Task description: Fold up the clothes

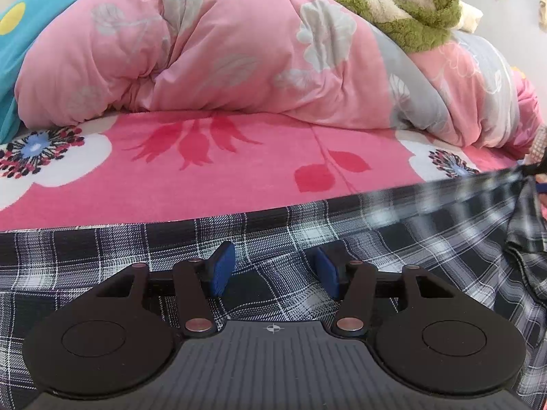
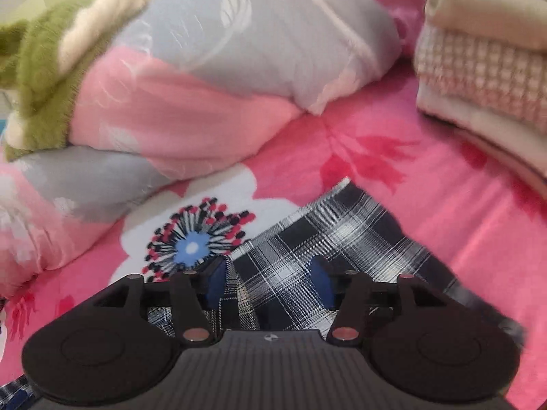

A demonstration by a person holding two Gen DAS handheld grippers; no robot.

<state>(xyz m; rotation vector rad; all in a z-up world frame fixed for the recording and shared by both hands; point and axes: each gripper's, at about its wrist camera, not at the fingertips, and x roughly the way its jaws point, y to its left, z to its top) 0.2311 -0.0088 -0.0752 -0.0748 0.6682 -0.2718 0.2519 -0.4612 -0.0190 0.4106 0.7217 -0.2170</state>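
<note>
A black-and-white plaid garment (image 1: 307,225) lies spread on the pink floral bed sheet (image 1: 239,177). My left gripper (image 1: 273,259) hovers low over it, open, its blue pads apart and pressing on nothing. At the far right of the left wrist view the garment's edge (image 1: 495,181) is raised and blurred. In the right wrist view a corner of the plaid garment (image 2: 342,225) lies on the sheet and runs under my right gripper (image 2: 268,266). That gripper is open, with a fold of cloth standing between the pads, which do not squeeze it.
A bulky pink and grey quilt (image 1: 222,51) is heaped across the back of the bed, with a green fluffy blanket (image 1: 410,10) on top. A stack of folded cream and pink checked cloths (image 2: 485,68) sits at the right in the right wrist view.
</note>
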